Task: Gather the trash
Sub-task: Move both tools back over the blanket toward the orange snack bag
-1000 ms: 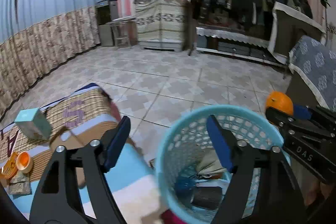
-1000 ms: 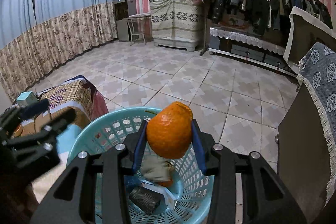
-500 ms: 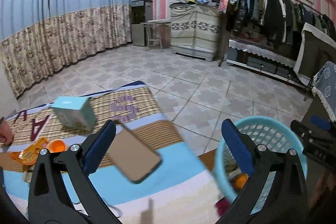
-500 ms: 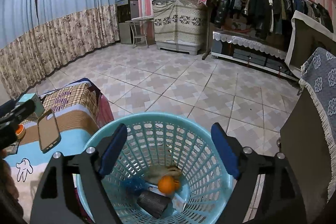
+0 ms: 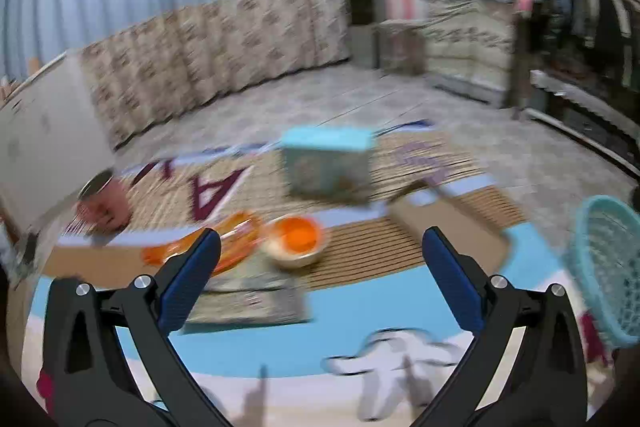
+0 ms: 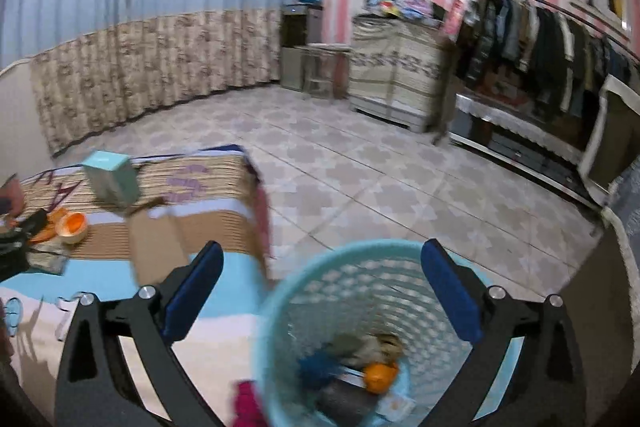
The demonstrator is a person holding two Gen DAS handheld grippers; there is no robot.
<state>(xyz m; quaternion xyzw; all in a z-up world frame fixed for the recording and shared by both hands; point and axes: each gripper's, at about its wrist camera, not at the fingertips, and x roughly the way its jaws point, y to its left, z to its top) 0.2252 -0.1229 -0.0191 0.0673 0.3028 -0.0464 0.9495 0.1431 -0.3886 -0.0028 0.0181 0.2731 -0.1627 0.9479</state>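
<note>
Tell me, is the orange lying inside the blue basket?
Yes, the orange lies at the bottom of the basket among other scraps.

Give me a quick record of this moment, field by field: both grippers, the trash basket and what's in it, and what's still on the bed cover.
left gripper: open, nothing between the jaws, over the bed cover
right gripper: jaws opening, empty, above the basket
basket: light blue, beside the bed cover
in basket: orange, blue scrap, dark item, other bits too blurred to name
on bed cover: orange peel half, flat peel pieces, teal box, phone, pink cup
image quality: motion-blurred
</note>
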